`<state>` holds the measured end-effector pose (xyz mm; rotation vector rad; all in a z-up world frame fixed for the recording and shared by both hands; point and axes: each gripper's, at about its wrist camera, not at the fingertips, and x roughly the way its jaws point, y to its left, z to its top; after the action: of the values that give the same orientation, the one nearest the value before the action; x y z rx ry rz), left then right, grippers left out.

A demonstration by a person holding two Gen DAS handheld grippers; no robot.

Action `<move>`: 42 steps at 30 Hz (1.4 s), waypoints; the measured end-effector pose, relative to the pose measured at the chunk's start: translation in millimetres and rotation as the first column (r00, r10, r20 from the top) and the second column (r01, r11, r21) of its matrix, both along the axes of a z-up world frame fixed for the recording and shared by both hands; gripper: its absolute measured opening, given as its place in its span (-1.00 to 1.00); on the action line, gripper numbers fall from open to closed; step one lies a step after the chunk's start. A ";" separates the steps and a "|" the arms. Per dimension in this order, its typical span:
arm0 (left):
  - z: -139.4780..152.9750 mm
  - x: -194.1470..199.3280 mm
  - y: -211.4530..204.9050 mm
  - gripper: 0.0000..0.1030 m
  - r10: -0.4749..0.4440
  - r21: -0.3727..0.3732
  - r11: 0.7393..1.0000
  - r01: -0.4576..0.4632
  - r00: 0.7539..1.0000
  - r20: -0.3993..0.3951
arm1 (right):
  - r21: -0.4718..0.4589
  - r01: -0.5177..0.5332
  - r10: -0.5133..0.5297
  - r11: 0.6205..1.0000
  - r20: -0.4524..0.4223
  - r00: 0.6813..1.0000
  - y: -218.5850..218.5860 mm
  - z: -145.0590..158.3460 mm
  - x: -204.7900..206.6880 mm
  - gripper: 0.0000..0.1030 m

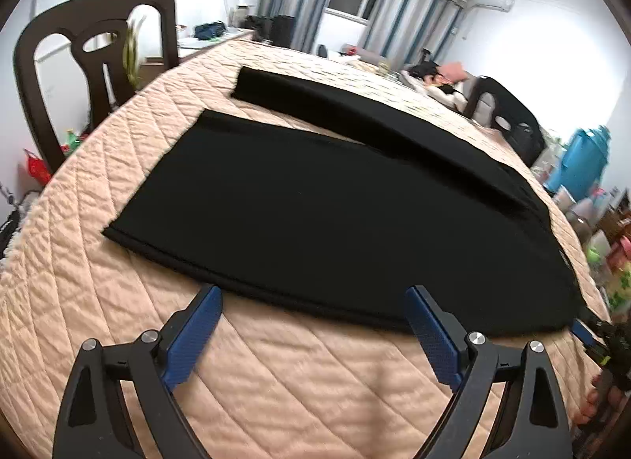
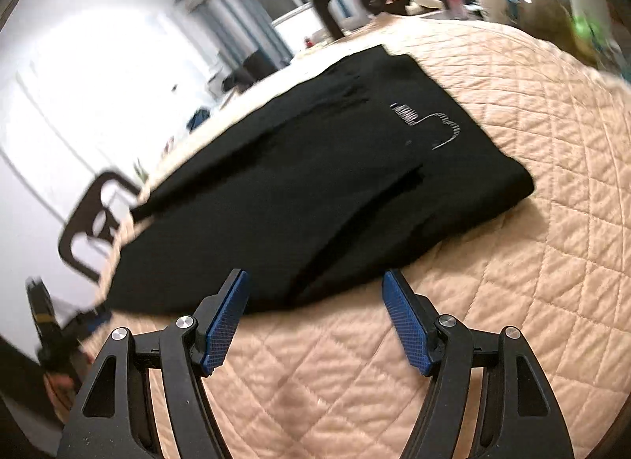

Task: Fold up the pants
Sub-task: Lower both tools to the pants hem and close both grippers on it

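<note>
A: Where are the pants (image 1: pixel 299 214)?
B: Flat on the quilted surface (image 1: pixel 299 372), legs apart in the left view; the left gripper (image 1: pixel 313 301) is spread, empty, at their near edge.
A: And the right view?
B: It alone shows the white logo (image 2: pixel 430 124); the right gripper (image 2: pixel 315 289) gapes, holding nothing.

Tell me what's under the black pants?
The black pants lie flat on a peach quilted cover, which shows all around them. Whatever is beneath the cover is hidden.
</note>
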<state>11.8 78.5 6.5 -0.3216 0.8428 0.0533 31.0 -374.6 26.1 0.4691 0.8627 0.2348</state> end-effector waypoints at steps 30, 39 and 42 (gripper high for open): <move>12.0 3.7 21.5 -0.90 0.067 0.082 0.994 -0.068 0.998 0.021 | 0.128 0.190 -0.199 0.973 0.061 0.978 -45.9 11.7 6.5 -0.91; 28.3 -25.1 27.3 -0.91 0.032 0.022 0.999 -0.033 0.998 0.058 | 0.182 0.163 -0.182 0.970 0.095 0.979 -55.1 27.3 -19.7 -0.92; 34.0 -51.0 28.3 -0.91 0.011 0.020 1.000 -0.013 0.997 0.080 | 0.179 0.150 -0.172 0.972 0.114 0.978 -55.9 36.9 -45.7 -0.92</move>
<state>-39.2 106.7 40.5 -0.3075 0.7607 0.0597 -14.7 -430.5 63.0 0.6730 0.6773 0.1868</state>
